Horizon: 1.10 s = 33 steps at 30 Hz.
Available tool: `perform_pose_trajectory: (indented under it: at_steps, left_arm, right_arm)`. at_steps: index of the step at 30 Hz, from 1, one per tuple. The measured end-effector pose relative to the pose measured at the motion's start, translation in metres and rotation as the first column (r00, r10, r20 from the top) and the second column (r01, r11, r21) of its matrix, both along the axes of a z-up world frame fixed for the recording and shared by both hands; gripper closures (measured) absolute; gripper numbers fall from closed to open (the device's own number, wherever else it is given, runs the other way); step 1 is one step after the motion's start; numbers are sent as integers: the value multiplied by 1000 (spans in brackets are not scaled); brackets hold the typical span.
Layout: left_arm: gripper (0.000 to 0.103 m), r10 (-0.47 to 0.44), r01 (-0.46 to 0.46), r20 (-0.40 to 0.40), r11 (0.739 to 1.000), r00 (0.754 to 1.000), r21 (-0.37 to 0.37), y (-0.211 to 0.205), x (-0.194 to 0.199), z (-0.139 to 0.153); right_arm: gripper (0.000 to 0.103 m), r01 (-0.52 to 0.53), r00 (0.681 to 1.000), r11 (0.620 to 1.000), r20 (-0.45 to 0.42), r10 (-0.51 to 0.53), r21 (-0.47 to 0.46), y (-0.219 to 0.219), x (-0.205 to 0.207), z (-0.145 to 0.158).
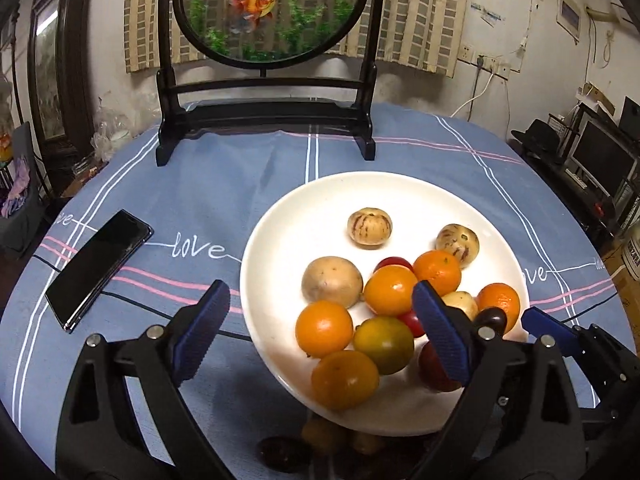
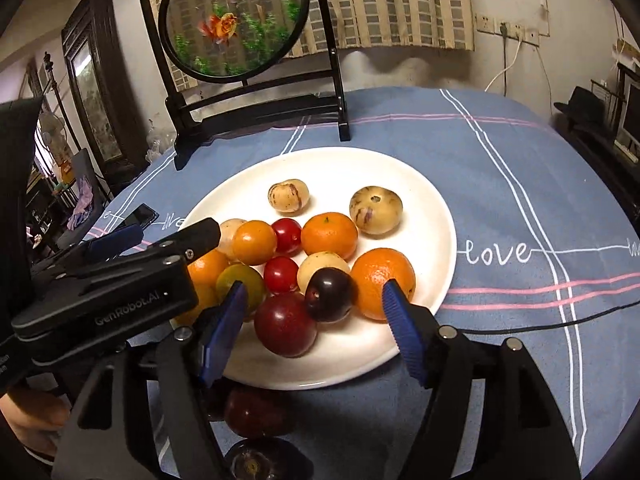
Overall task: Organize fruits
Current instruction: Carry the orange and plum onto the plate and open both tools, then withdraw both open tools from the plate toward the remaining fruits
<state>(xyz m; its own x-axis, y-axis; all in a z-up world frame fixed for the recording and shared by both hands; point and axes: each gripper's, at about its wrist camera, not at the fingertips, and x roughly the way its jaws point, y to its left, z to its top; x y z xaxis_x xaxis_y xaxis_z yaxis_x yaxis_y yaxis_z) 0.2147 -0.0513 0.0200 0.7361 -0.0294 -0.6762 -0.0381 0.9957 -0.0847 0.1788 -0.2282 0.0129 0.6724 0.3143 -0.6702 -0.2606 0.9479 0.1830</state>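
My left gripper (image 1: 320, 336) spread wide and empty, my right gripper (image 2: 312, 332) released, both over the fruit-filled white plate (image 2: 400, 168)

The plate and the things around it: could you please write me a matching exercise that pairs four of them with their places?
Things:
1. phone
2. dark plum
3. fish screen
4. two speckled fruits

Places:
A. on the far part of the plate, apart from the pile
B. on the cloth, left of the plate
C. standing on the table behind the plate
D. in the pile, at the plate's near side, between the right gripper's open jaws

Pairs: 1-B, 2-D, 3-C, 4-A
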Motion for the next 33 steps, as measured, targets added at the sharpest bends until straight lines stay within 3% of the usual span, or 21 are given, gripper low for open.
perform_pose_trajectory:
  at_steps: [10,20,27,30,33]
  left_arm:
    - [9,2,-3,-22,998,1000,-55,4,-3,0]
    - [8,92,-91,9,994,996,-57,44,-55,2]
    - [8,134,-137,-30,986,990,-95,72,-90,-12]
    - [8,128,-135,-53,981,990,-136,78,-100,-21]
    - [8,129,-140,-68,969,989,-202,82,-108,-30]
  right_arm:
    - [33,-11,999,1000,36,11,-6,3,-6,5]
    - [33,-60,993,998,102,63,-33,13,-22,8]
    - [33,-112,991,994,80,112,2,6,-46,6]
    - [33,-57,998,998,-7,57,8,-2,-58,-4]
    - [33,-79,996,995,-36,81,68,-11,-75,-5]
